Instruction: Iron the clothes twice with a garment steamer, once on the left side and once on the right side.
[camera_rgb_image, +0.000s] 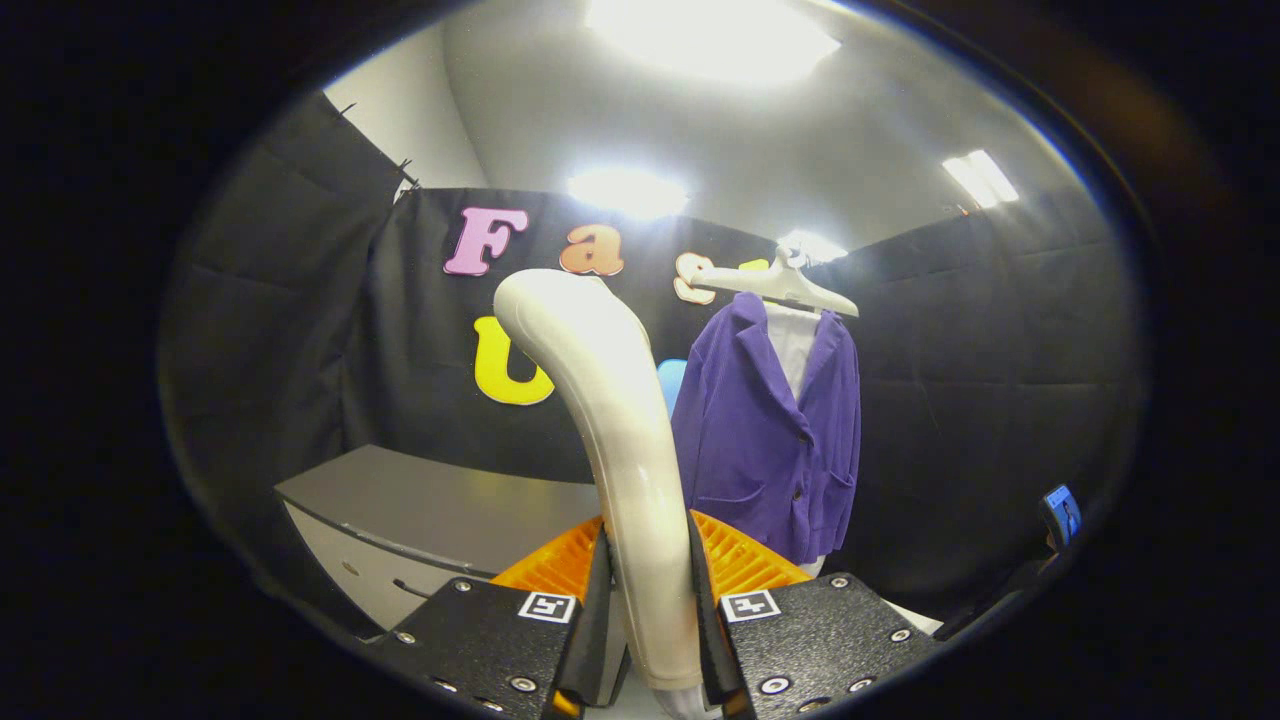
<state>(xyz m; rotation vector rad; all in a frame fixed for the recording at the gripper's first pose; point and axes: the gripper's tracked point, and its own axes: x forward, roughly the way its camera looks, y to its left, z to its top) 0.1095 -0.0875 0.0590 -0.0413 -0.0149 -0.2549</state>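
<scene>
No readable text, brand or number stands on anything here. The gripper (648, 600), closed on the garment steamer (620, 440), bears two square coded markers without letters.

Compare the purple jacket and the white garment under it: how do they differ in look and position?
The purple jacket is the outer layer, and the white garment sits inside it. The jacket shows almost whole, with lapels, buttons and a pocket. The white garment shows at the open neck and a little below the hem. Both hang on the white hanger, beyond the steamer that the gripper clamps.
</scene>
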